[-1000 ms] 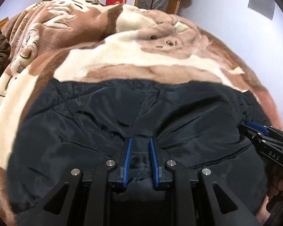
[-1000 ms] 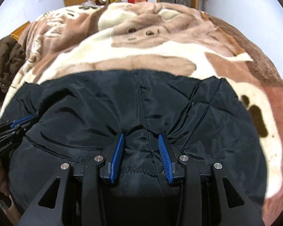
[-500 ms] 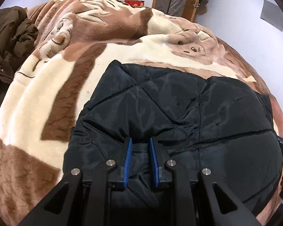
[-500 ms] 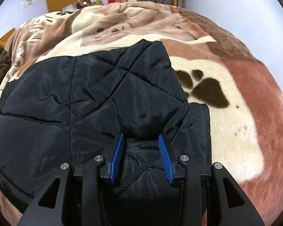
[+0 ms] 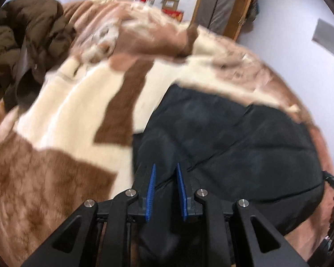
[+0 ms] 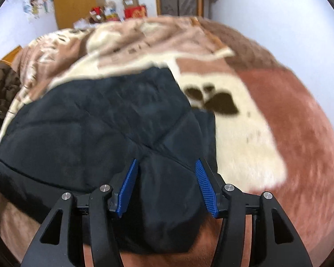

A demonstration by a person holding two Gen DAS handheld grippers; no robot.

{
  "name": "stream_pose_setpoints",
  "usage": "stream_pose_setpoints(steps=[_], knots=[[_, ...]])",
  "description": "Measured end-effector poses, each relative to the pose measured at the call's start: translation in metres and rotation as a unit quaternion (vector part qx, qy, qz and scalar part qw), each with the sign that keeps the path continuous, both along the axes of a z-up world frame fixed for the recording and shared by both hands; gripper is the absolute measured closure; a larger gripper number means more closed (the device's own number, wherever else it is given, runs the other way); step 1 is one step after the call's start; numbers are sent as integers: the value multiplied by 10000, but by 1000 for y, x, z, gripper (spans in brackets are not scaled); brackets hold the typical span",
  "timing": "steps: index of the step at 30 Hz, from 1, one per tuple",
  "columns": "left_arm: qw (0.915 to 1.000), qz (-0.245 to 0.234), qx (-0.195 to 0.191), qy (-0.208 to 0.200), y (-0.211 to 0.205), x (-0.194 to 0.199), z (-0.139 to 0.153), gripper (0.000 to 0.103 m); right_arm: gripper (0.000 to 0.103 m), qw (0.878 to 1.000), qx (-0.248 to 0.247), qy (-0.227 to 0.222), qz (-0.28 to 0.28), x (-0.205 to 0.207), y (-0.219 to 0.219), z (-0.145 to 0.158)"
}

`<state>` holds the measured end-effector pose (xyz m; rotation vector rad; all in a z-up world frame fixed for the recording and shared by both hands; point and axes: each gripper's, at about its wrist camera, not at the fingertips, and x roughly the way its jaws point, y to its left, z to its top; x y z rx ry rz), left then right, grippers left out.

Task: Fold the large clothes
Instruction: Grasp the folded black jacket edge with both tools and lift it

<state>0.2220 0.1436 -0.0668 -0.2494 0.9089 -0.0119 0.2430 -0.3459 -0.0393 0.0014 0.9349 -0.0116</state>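
Note:
A black quilted jacket (image 5: 233, 138) lies folded on the brown and cream blanket (image 5: 66, 115); it also shows in the right wrist view (image 6: 95, 120). My left gripper (image 5: 165, 171) is nearly shut, its blue pads pinching the jacket's near left edge. My right gripper (image 6: 167, 164) stands open over the jacket's near right corner, its blue pads wide apart with cloth lying loose between them. The views are blurred by motion.
A brown padded coat (image 5: 22, 49) is heaped at the far left of the bed, also seen in the right wrist view (image 6: 0, 93). Boxes (image 6: 133, 9) and wooden doors stand beyond the bed. A white wall runs along the right.
The near edge of the jacket has been carried forward and folded over. My right gripper has opened wide and let go of the cloth. Both grippers have pulled back toward the near edge.

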Motion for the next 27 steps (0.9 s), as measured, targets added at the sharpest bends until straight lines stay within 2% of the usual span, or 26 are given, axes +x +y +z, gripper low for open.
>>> stream_pose_setpoints(steps=[2,6,8,10,12,16,21,27], knots=[[9999,55,-104,87,2,2,-8,82,39,9999,53,16,-107,1,-3,0],[9997,129,-210,-40,6,2,-1,81,39,9999,-81,-68,-53,2,-4,7],[9996,183,-206,-24,12,4,-4,65,39,10000,-10,-27,-72,5,-9,4],[9992,326,-242,48,19,6,-10,55,38,9997,167,47,-163,7,-18,-2],[9981,327,-481,180,23,11,-19,55,36,9992,313,112,-215,11,-23,-7],[9985,138,-424,316,16,24,-33,55,34,9970,670,272,-288,20,-33,-19],[9968,157,-686,384,20,44,-45,47,31,9925,1108,416,-318,34,-45,-29],[9927,164,-1131,378,31,38,-52,45,30,9849,1621,534,-305,37,-55,-37]])
